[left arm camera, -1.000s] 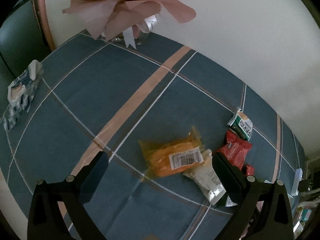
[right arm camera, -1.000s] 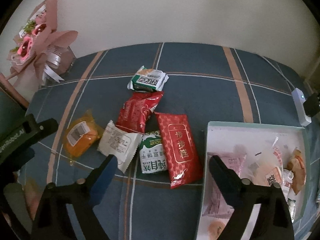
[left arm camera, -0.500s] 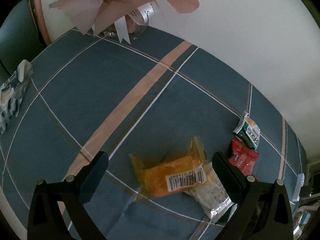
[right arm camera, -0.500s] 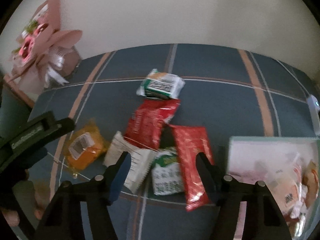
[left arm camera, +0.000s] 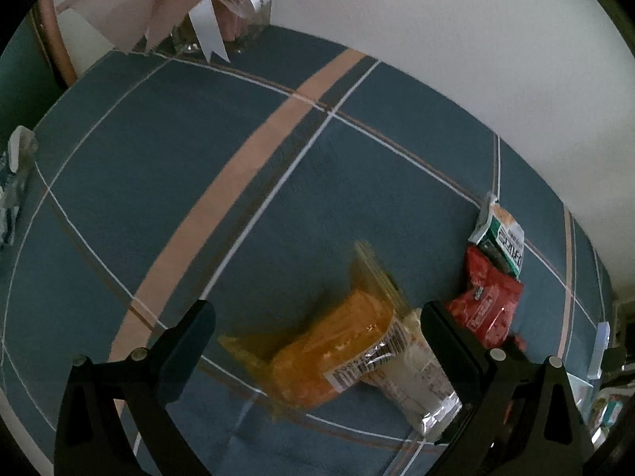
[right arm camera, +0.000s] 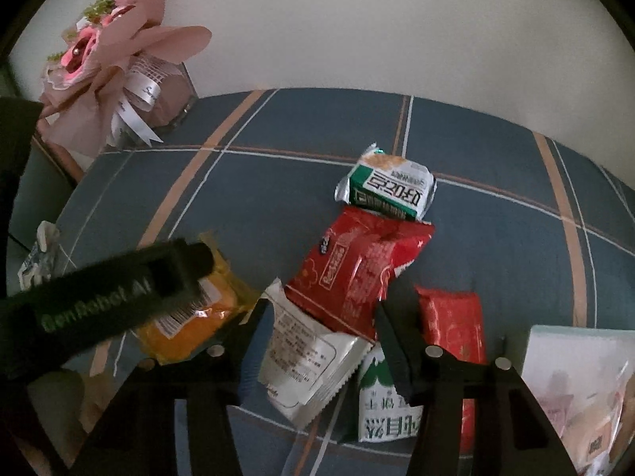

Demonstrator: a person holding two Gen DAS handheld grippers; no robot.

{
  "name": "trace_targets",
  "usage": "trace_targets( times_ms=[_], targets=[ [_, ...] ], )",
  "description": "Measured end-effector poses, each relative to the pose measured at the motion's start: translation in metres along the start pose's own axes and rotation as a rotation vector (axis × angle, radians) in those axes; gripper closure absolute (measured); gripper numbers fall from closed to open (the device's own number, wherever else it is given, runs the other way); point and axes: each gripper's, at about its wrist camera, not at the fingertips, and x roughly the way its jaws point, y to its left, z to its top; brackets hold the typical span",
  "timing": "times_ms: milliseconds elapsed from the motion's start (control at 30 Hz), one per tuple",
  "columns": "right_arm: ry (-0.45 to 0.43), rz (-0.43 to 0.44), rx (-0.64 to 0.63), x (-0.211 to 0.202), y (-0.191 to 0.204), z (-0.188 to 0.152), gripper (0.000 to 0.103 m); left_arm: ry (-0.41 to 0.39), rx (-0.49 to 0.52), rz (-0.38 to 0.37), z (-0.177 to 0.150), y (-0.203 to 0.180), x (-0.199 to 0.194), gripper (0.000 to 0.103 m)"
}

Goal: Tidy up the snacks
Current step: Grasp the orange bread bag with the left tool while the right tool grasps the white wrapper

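Note:
Snack packs lie on a blue plaid cloth [left arm camera: 158, 182]. An orange pack [left arm camera: 333, 349] lies between the open fingers of my left gripper [left arm camera: 317, 337], just above it. It also shows in the right wrist view [right arm camera: 190, 325], partly under the left gripper's finger [right arm camera: 119, 289]. A white pack [right arm camera: 305, 361] lies between the open fingers of my right gripper [right arm camera: 321, 325]. A red pack [right arm camera: 357, 265], a green-white pack [right arm camera: 389, 190], a long red pack [right arm camera: 452, 325] and a green pack [right arm camera: 385, 408] lie around it.
A tray [right arm camera: 563, 341] with several snacks stands at the right. A pink bouquet [right arm camera: 119, 63] stands at the back left by the wall. A crumpled blue-white wrapper [left arm camera: 16, 182] lies at the cloth's left edge.
Both grippers have moved forward and down toward the packs. The left now frames the orange pack, the right the white pack, with its fingers narrower than before.

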Motion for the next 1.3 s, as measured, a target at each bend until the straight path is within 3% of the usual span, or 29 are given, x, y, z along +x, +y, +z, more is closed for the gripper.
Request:
trace_targets(
  times_ms=[100,200,333,467,800,1033,1200,1300],
  targets=[
    [0.002,0.005,-0.002,0.002,0.000,0.000,0.047,0.013,-0.019,-0.007,-0.001,0.001,0.003,0.002],
    [0.013,-0.007,-0.023,0.004,0.003,0.000,0.047,0.015,-0.029,-0.006,-0.002,0.004,0.003,0.014],
    [0.029,0.003,-0.027,0.002,0.002,-0.002,0.047,0.030,-0.059,-0.020,-0.004,0.011,0.004,0.022],
    [0.082,0.007,-0.007,0.008,-0.001,-0.005,0.047,0.065,-0.167,-0.065,-0.006,0.029,0.007,0.022],
    [0.146,0.048,0.002,0.003,0.006,-0.011,0.047,0.074,-0.363,-0.056,-0.016,0.072,-0.001,0.022],
    [0.224,0.165,-0.002,0.000,0.010,-0.015,0.047,0.074,-0.305,-0.052,-0.013,0.065,-0.007,0.022],
    [0.144,0.094,-0.070,-0.009,0.022,-0.013,0.047,0.041,-0.200,0.007,-0.008,0.054,-0.014,0.022],
    [0.125,0.104,-0.118,-0.009,0.035,-0.014,0.046,0.029,-0.151,0.025,-0.007,0.047,-0.016,0.022]
  ],
)
